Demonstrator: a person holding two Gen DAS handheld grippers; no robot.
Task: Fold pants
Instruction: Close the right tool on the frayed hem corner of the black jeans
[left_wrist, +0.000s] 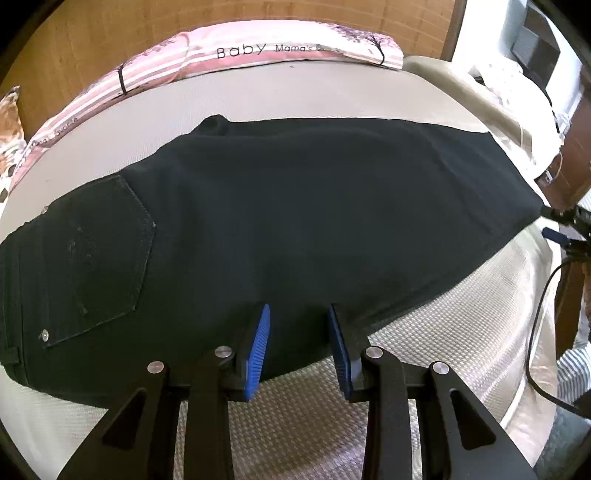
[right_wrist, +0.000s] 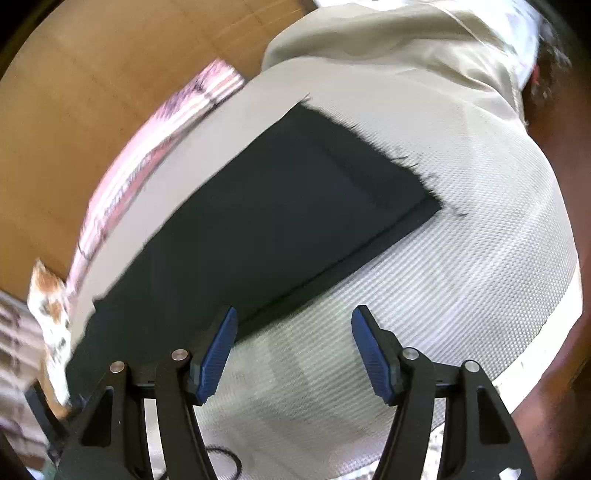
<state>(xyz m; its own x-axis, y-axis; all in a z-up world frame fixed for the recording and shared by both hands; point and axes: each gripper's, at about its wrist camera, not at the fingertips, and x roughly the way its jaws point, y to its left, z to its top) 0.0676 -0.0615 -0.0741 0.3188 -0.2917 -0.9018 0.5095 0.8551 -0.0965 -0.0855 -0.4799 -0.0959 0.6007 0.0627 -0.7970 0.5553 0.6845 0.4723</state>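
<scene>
Black pants (left_wrist: 277, 206) lie flat across the bed, folded lengthwise, with the waist and a back pocket (left_wrist: 107, 258) at the left and the leg ends at the right. My left gripper (left_wrist: 299, 308) hovers over the near edge of the pants at mid-length, jaws apart, with nothing pinched between the blue pads. In the right wrist view the pants (right_wrist: 277, 206) run diagonally, frayed hems at the upper right. My right gripper (right_wrist: 294, 312) is open over the bedcover, just off the near edge of the pants. It also shows at the leg end (left_wrist: 552, 223) in the left wrist view.
A textured white bedcover (left_wrist: 424, 350) lies under the pants. A pink striped pillow (left_wrist: 258, 48) rests against the wooden headboard (left_wrist: 92, 37). At the right are a black cable (left_wrist: 535, 332), a striped sleeve (left_wrist: 576, 365) and the bed's edge.
</scene>
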